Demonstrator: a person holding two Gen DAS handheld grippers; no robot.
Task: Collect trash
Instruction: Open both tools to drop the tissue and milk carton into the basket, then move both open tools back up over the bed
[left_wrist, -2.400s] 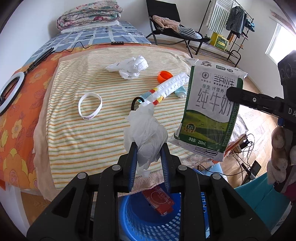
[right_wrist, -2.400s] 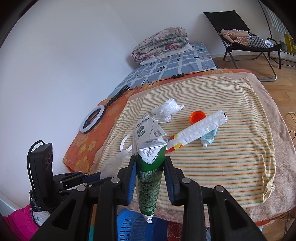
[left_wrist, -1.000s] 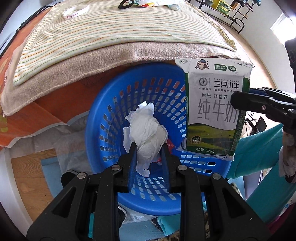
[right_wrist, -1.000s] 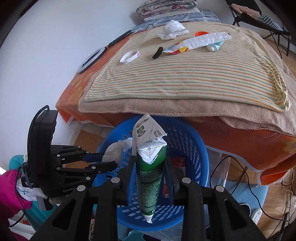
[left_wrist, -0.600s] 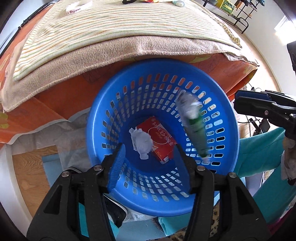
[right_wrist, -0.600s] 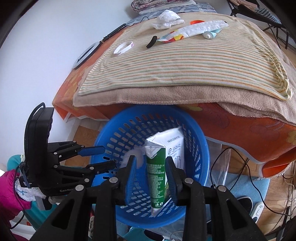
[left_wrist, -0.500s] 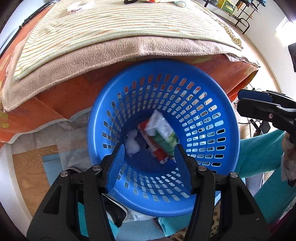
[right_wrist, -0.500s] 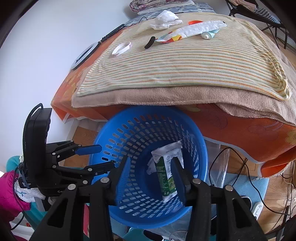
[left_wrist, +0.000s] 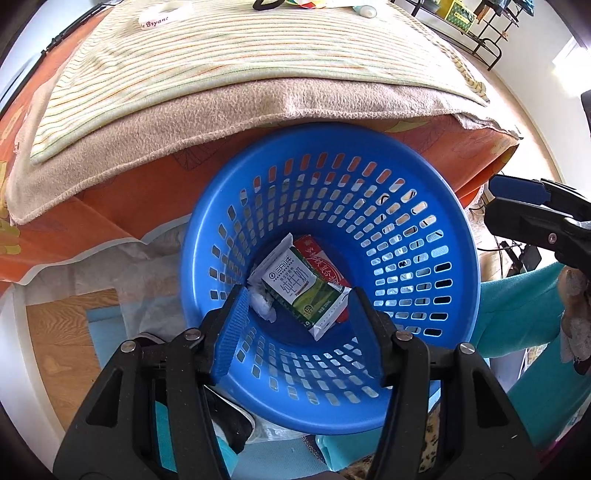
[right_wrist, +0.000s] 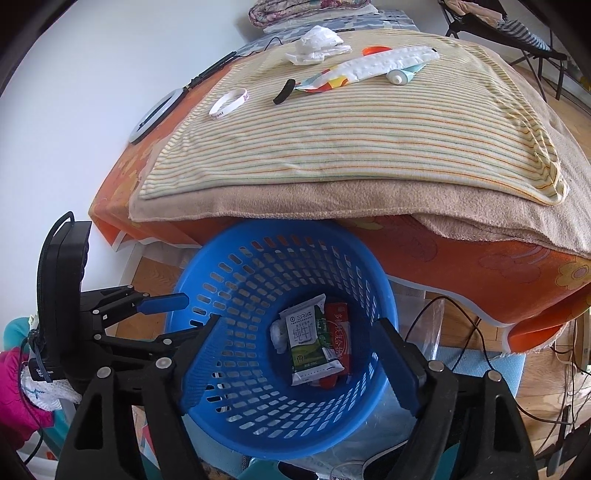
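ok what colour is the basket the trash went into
Blue, with slotted walls: the basket shows best in the right wrist view.

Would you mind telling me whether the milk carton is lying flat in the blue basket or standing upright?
Lying flat: the milk carton rests face up on the floor of the blue basket, partly over a red packet.

Bright, even daylight in both views, with a blown-out window (left_wrist: 576, 44) glaring at the top right of the left one. Shadows are soft, focus is sharp, and there's heavy fisheye bending plus black vignette corners.
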